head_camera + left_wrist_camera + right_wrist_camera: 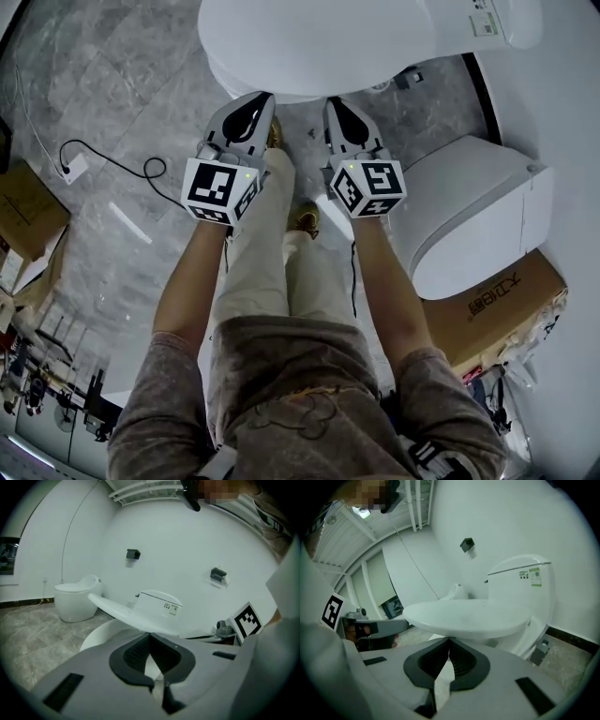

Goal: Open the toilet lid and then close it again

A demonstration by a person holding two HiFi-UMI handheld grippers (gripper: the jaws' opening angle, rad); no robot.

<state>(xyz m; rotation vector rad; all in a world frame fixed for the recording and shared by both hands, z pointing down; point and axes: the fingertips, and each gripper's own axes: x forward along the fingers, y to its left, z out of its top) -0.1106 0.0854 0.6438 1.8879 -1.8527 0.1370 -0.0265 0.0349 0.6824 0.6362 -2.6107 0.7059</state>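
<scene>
Two grippers meet at the front of the toilet. The left gripper (pixel 265 97) and the right gripper (pixel 332 101) lie side by side, and each has its jaws pressed together with nothing between them. From the head view their tips vanish just under the front edge of the toilet lid (pixel 309 42), which looks like one flat white oval. That view does not show whether the lid is raised.

Both gripper views settle it. Just above the left gripper's closed tips the lid runs as a tilted slab, higher at the far end. The bowl rim (pixel 96 637) shows below it and to the left of the tips. In the right gripper view the lid's front edge sits right on top of the closed tips, seemingly resting there. The gap beneath it opens toward the tank (pixel 525 581) beyond.

Only the head view shows what lies behind the fingers: the person's legs, the shoes (pixel 307 221) and a cardboard box (pixel 506 300). It also shows a second toilet (pixel 478 211) to the right of the right gripper and a cable (pixel 112 161) on the marble floor (pixel 122 75) off to the left. Far beyond the left gripper's fingers, its own view shows two black wall brackets (pixel 133 553).
</scene>
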